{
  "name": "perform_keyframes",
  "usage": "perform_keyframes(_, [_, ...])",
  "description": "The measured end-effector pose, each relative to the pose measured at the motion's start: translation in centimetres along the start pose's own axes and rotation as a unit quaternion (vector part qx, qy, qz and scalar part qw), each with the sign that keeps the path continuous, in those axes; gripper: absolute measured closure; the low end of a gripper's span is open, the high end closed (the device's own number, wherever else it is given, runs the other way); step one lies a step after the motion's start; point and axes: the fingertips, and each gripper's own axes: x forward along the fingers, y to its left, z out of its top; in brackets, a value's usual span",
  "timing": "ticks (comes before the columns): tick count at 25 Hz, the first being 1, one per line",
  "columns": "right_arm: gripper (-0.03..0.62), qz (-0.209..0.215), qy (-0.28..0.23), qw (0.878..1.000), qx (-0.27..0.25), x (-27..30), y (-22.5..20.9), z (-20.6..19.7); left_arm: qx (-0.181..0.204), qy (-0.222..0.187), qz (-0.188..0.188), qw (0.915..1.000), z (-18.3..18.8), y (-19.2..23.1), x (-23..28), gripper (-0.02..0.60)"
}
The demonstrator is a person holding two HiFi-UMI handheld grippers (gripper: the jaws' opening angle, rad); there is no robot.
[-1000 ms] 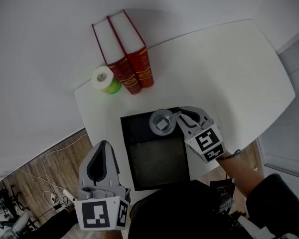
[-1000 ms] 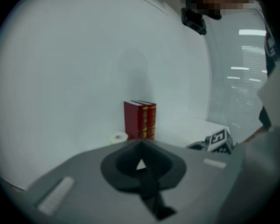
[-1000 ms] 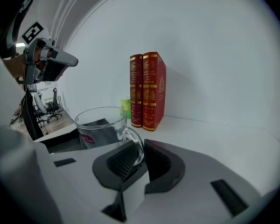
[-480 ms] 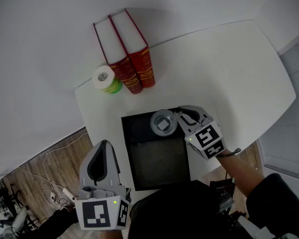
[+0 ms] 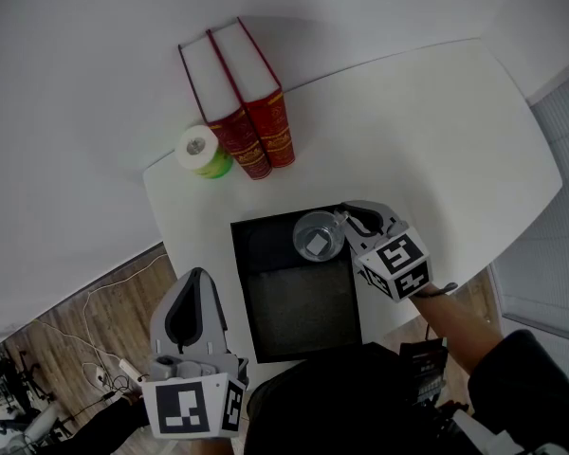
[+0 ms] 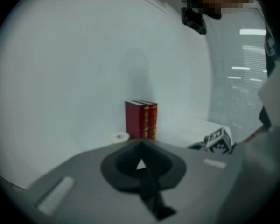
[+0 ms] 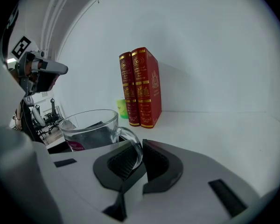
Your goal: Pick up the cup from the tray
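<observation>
A clear glass cup point(image 5: 317, 237) hangs over the far end of the black tray point(image 5: 299, 301). My right gripper point(image 5: 346, 227) holds it by the handle from the right. In the right gripper view the cup point(image 7: 91, 129) is close in front, and its handle runs between the two dark pads point(image 7: 122, 160). The right gripper's point(image 7: 139, 157) jaws are closing, with the pads pressing on the handle. My left gripper point(image 5: 192, 316) stays off the table's near left edge, above the wooden floor, and has nothing in it. In its own view the left gripper point(image 6: 141, 164) stands with its jaws together.
Two red books point(image 5: 237, 98) stand upright at the table's far left corner, with a white and green roll point(image 5: 201, 150) beside them. The white table point(image 5: 417, 131) stretches to the right of the tray. Cables lie on the wooden floor point(image 5: 85, 330) at the left.
The right gripper's jaws have closed on the cup's handle. The cup has shifted a little to the right and toward me and looks raised off the tray. The left gripper has not moved.
</observation>
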Motion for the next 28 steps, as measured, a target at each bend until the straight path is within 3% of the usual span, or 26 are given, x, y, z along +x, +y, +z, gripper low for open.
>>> perform_keyframes(12, [0.551, 0.008, -0.017, 0.999, 0.027, -1.5, -0.2, 2.4, 0.001, -0.009, -0.004, 0.9999, 0.5, -0.3, -0.5, 0.583])
perform_keyframes(28, [0.549, 0.038, -0.051, 0.997, 0.038, -4.9, 0.4, 9.0, 0.003, -0.033, -0.001, 0.9994, 1.1, 0.0, -1.9, 0.581])
